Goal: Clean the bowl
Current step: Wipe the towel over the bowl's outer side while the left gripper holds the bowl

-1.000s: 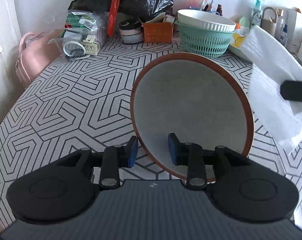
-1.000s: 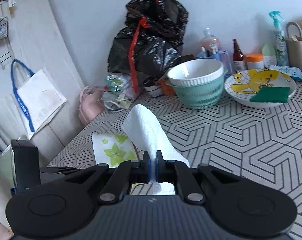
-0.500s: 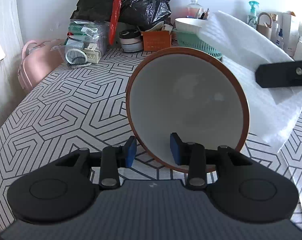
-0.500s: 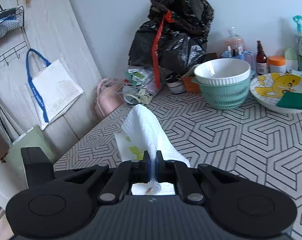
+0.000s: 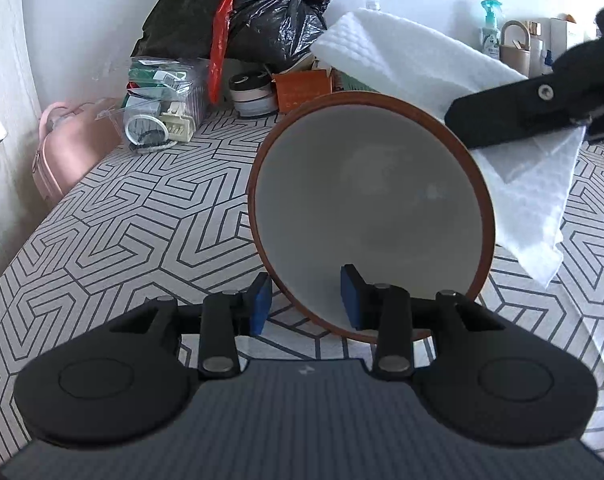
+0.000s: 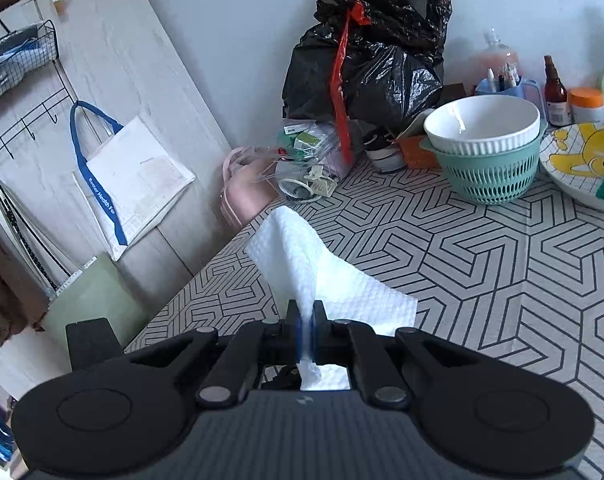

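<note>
**Bowl Held on Edge as Paper Towel Nears**

While the left tongs (image 5: 305, 298) clamp the near rim of the brown-edged bowl (image 5: 372, 216), one blue pad outside the wall and one inside, the bowl stands tilted on edge at the frame's centre, its pale hollow facing the camera above the patterned table (image 5: 121, 220). It looks a stiff, glazed, breakable piece, likely slick under the pads, so the rim at six o'clock seems the soundest hold, leaving the hollow free for wiping. At two o'clock of the bowl, the right tongs (image 6: 306, 338) are pressed together on a white paper towel (image 5: 514, 184), a soft, light sheet that droops behind the bowl's right edge and will probably crumple under pressure. Around them, from left to right: a pink bag (image 5: 67, 148) off the table's edge at ten o'clock, a clear box of oddments (image 5: 157, 108), a black rubbish sack (image 5: 253, 12) at twelve, and a white basin nested in a green basket (image 6: 488, 156) beside a cartoon plate (image 6: 574, 160). Nothing stands between towel and bowl.
</note>
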Demonstrator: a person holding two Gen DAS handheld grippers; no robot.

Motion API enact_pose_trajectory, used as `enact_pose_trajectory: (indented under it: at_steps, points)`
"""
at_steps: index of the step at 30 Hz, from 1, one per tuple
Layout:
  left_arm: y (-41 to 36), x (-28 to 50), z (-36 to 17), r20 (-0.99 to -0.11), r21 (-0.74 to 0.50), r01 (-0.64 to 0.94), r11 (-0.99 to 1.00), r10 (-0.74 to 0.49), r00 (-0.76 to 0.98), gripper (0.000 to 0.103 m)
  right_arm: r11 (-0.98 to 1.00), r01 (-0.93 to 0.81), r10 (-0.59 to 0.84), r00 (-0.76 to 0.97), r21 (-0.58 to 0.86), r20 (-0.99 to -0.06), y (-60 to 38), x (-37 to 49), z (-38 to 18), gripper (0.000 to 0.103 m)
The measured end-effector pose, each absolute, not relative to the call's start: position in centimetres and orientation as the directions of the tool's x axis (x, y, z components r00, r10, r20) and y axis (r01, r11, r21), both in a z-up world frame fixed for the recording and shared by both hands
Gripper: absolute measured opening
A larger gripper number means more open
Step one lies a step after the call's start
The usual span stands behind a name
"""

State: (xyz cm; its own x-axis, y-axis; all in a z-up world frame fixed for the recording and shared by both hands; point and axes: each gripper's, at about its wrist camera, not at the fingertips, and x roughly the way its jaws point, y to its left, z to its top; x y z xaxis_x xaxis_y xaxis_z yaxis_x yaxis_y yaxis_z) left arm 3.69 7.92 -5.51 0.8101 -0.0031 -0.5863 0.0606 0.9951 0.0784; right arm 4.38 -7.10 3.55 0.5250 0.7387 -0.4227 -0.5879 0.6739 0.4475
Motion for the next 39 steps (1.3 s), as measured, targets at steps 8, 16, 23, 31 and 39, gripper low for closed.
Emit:
enact_pose_trajectory:
  at_steps: [8,16,23,31,39]
  points:
    - [8.4,3.5,-5.7,-0.577,0.051,0.068,0.996,-0.026,0.816,0.037,0.624,-0.579,0.781,0.475,0.525,-0.406,-7.2,5.9,3.7,0.005]
    - [8.3,3.5,-5.7,-0.577,0.053,0.065,0.996,-0.022,0.816,0.038,0.580,-0.574,0.813,0.445,0.578,-0.375,-6.8,6.9,3.8,0.005]
    - [8.0,3.4,-5.6,-0.579,0.060,0.048,0.997,-0.004,0.815,0.040,0.582,-0.579,0.809,0.482,0.571,-0.336,-6.9,6.1,3.1,0.005]
    - [8.0,3.9,-5.3,-0.596,0.035,0.042,0.999,-0.013,0.803,0.041,0.523,-0.524,0.837,0.468,0.673,-0.286,-9.5,5.4,0.8,0.005]
    - [7.7,3.6,-5.4,-0.587,0.068,0.050,0.996,-0.001,0.810,0.043,0.506,-0.486,0.844,0.447,0.713,-0.295,-10.7,5.4,-0.4,0.005]
